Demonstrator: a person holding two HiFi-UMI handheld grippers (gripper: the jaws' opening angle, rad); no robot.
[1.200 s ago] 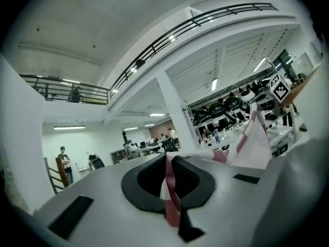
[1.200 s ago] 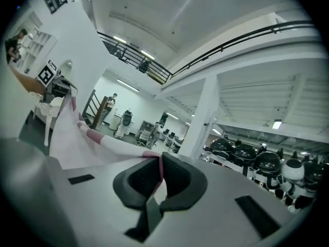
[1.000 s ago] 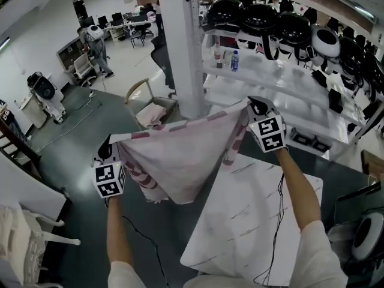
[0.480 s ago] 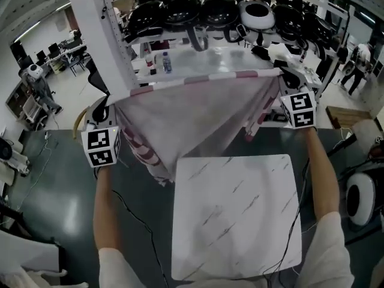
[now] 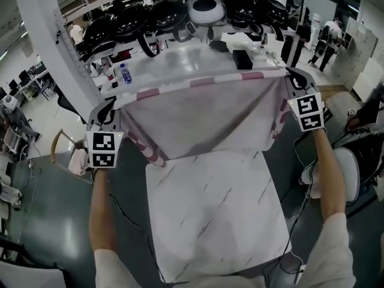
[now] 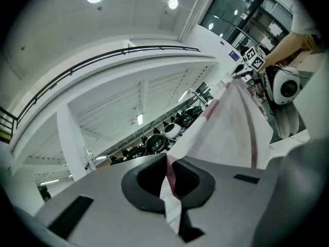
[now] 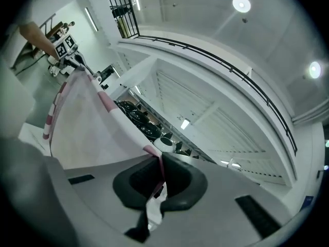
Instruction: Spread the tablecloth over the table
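A pale tablecloth point(image 5: 204, 122) with a pink-and-white striped border hangs stretched between my two grippers, above the far end of a white marble-patterned table point(image 5: 216, 221). My left gripper point(image 5: 110, 108) is shut on one top corner of the cloth, my right gripper point(image 5: 292, 75) shut on the other. In the left gripper view the tablecloth point(image 6: 226, 127) runs from the pinched jaws point(image 6: 168, 181) toward the other gripper. The right gripper view shows the tablecloth point(image 7: 87, 127) clamped in the jaws point(image 7: 160, 181) the same way. The cloth's lower edge hangs over the table's far edge.
Behind the cloth a white shelving unit point(image 5: 180, 59) carries black and white helmets and a water bottle point(image 5: 125, 74). A white pillar point(image 5: 51, 41) stands at left, a wooden chair point(image 5: 69, 155) below it. A round white device point(image 5: 348, 173) sits right of the table. People stand in the background.
Both grippers have swung round with the cloth from beside the table to its far end. The cloth now hangs spread wide and taut over the table's far edge.
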